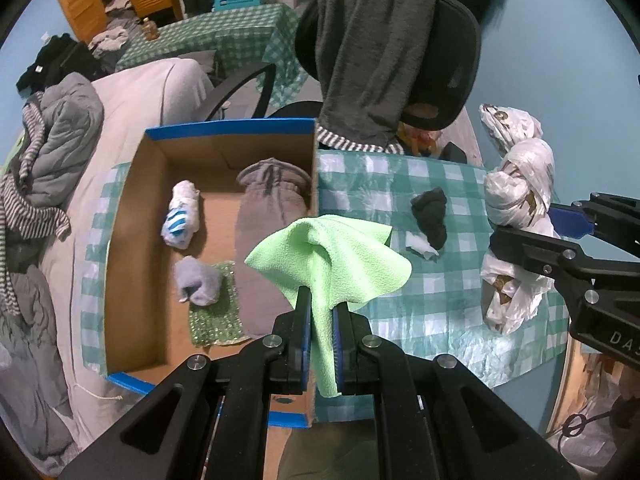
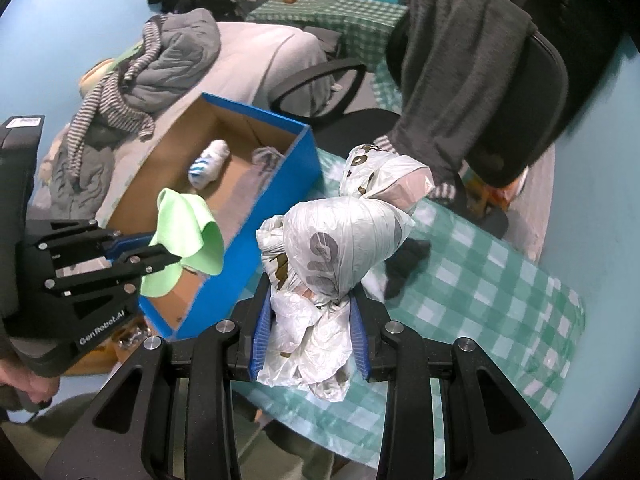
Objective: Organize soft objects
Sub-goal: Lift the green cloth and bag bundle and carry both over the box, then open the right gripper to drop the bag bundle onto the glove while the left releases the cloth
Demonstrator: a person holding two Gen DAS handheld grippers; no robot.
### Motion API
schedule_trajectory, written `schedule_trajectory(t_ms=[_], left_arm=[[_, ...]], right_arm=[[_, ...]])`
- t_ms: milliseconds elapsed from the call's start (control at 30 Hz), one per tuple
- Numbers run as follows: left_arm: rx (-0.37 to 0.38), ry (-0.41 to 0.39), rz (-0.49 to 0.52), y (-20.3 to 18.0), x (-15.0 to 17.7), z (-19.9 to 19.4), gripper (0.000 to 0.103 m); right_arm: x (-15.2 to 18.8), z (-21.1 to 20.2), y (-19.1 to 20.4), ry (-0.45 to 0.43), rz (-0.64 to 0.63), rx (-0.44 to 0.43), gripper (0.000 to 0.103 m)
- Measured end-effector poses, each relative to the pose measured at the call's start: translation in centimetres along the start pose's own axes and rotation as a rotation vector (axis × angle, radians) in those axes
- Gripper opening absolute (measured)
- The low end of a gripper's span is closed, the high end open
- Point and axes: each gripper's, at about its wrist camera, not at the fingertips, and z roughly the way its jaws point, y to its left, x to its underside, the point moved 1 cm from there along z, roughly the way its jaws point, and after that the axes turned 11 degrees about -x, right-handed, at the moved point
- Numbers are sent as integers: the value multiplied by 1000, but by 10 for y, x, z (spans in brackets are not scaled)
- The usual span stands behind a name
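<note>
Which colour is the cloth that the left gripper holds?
Light green cloth; it shows best in the left wrist view.

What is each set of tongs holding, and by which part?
Left tongs: green cloth, pinched at its lower edge. Right tongs: white plastic bag bundle, gripped at its bunched lower end.

Counts: 1 blue box [image 1: 230,130], 4 soft items inside, 1 green cloth [image 1: 332,256], 1 knotted plastic bag bundle [image 2: 340,240], 1 dark sock [image 1: 432,212], 2 claws.
</note>
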Motion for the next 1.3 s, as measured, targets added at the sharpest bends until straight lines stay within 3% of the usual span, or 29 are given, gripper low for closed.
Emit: schedule_trajectory(t_ms=[600,1300], left_arm=[[-46,-4,-122,71,3,1,9],[-80,52,-181,126,1,41,9]], right_arm=[[-39,32,52,22,-112,-48,33],[-75,95,96,92,-149,-89,33]])
